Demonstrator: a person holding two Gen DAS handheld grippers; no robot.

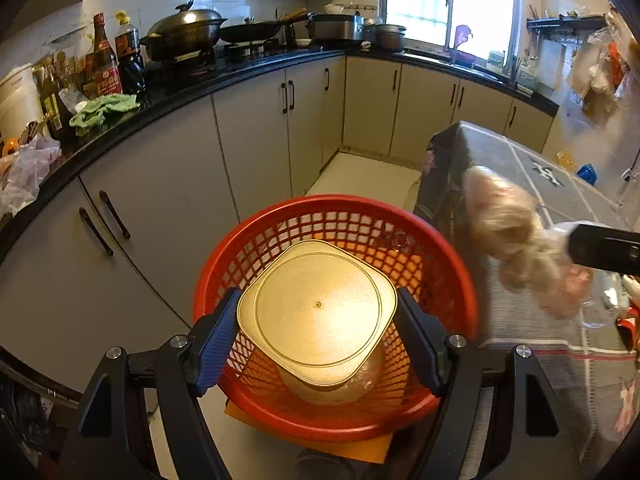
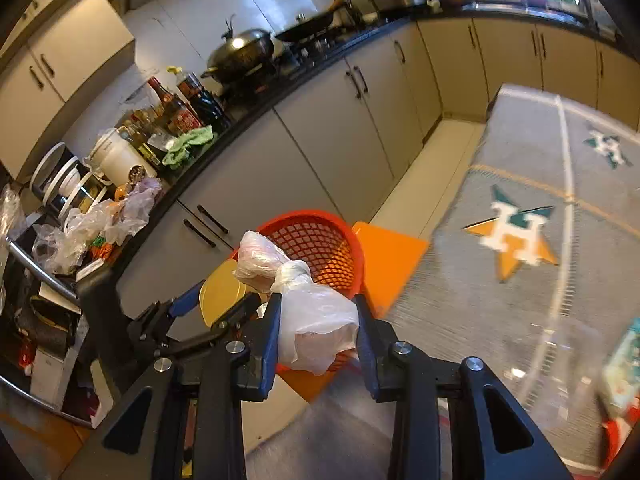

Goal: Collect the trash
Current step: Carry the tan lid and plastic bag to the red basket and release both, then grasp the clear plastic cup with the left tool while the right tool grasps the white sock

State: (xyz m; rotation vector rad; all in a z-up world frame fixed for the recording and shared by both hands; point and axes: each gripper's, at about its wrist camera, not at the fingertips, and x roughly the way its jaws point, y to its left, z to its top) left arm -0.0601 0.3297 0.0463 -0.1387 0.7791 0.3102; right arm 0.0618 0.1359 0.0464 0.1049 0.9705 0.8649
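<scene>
Both hands full, basket right under me

My left gripper (image 1: 316, 336) is clamped on a square clear plastic tub with a yellow lid (image 1: 318, 312), hanging over the round red mesh plastic basket (image 1: 340, 216). My right gripper (image 2: 318, 344) pinches a knotted white plastic bag (image 2: 312, 312) just short of the basket's rim. Nothing dropped in yet that I can see; crumpled bags on the black countertop (image 2: 132, 208) probably come next.

Table-edge items (image 2: 622, 364) blurred, cut off; perhaps packaging.
</scene>
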